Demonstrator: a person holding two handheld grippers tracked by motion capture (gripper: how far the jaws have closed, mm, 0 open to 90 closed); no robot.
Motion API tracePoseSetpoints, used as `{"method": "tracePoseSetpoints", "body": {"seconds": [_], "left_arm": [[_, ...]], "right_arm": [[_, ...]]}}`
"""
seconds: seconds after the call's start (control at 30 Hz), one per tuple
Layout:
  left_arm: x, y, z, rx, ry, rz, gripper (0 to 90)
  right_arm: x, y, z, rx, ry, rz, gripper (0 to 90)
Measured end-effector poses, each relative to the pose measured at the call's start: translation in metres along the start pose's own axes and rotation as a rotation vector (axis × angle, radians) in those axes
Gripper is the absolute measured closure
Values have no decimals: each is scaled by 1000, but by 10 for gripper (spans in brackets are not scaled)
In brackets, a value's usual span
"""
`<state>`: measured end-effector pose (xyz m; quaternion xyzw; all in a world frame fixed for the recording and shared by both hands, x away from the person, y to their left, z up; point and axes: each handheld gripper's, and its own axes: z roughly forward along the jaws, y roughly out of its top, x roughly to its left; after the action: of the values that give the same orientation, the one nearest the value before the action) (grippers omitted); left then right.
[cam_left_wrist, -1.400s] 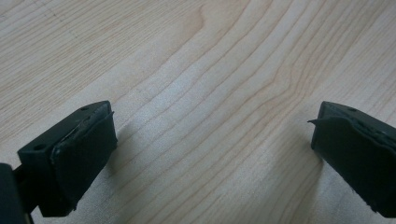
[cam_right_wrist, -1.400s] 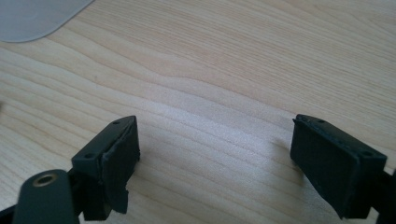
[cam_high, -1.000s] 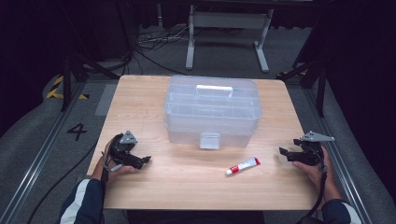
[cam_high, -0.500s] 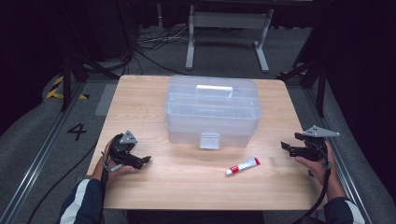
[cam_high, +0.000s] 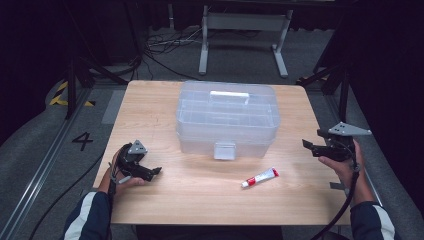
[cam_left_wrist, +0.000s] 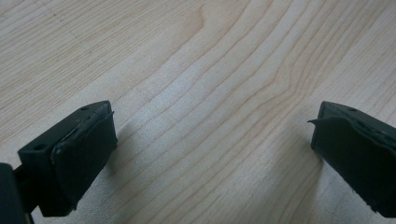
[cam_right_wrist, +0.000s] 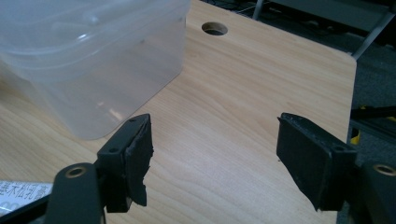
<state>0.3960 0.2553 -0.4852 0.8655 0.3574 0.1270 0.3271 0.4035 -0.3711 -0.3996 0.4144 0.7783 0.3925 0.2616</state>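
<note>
The right gripper (cam_high: 311, 147) has lifted off the table (cam_high: 150, 107), jaws spread, slightly narrowed, empty; the tube (cam_high: 260, 177) lies at its 8 o'clock, untouched. The left gripper (cam_high: 152, 172) rests spread.

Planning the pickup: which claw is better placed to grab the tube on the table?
Right, probably. The right claw is open, empty and nearer the tube, whose end shows at the edge of the right gripper view. The left claw rests across the table, open and pointed down at bare wood.
</note>
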Motion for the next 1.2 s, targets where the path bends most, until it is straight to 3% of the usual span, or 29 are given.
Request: {"method": "tracePoseSetpoints", "body": {"seconds": [0.43,0.87,1.2], "left_arm": [[0,0,0,0,0,0,4],[0,0,0,0,1,0,4],[0,0,0,0,2,1,4]], "right_arm": [[2,43,-7,-58,18,-48,283],[21,90,-1,-105,60,-117,326],[39,116,13,-98,91,-172,338]]}}
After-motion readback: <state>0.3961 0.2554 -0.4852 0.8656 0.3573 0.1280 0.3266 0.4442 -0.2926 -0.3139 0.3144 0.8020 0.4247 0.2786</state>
